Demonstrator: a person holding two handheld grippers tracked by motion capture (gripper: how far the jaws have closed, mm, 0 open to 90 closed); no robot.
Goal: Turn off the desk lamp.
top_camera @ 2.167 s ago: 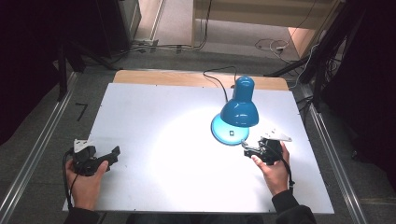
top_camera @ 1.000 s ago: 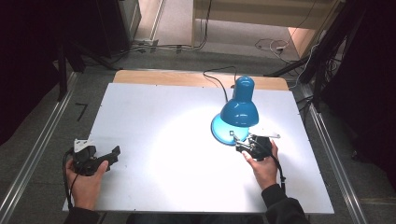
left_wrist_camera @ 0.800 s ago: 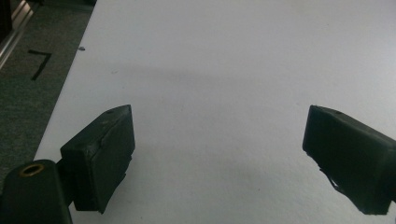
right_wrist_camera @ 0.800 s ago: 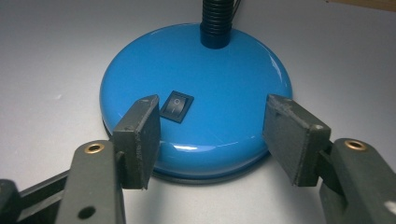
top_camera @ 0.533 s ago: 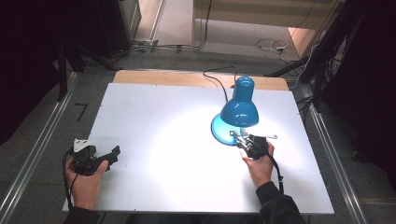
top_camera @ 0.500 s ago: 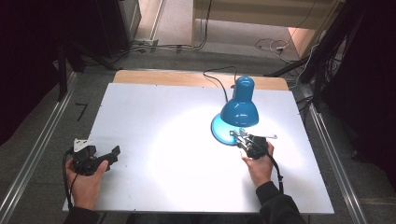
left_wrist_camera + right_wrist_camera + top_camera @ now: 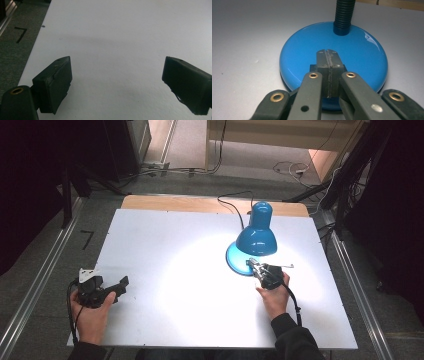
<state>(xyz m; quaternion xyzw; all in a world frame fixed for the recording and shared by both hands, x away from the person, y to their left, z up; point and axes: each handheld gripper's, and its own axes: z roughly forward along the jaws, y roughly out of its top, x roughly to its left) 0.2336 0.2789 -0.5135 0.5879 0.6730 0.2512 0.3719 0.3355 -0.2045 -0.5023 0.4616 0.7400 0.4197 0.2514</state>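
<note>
A blue desk lamp stands at the back right of the white table, lit, throwing a bright pool on the tabletop. Its round blue base and ribbed black neck fill the right gripper view. My right gripper is shut with nothing between its jaws, and its tips rest over the near part of the base, above a small dark block. My left gripper is held at the front left, open over bare table.
The lamp's black cord runs off the wooden back edge of the table. Metal rails flank both sides. Dark stands and cables lie on the floor behind. A black tape mark is on the floor at the left.
My right gripper has moved left and forward from beside the lamp base until its tips are over the base. The left gripper and the lamp have stayed put.
</note>
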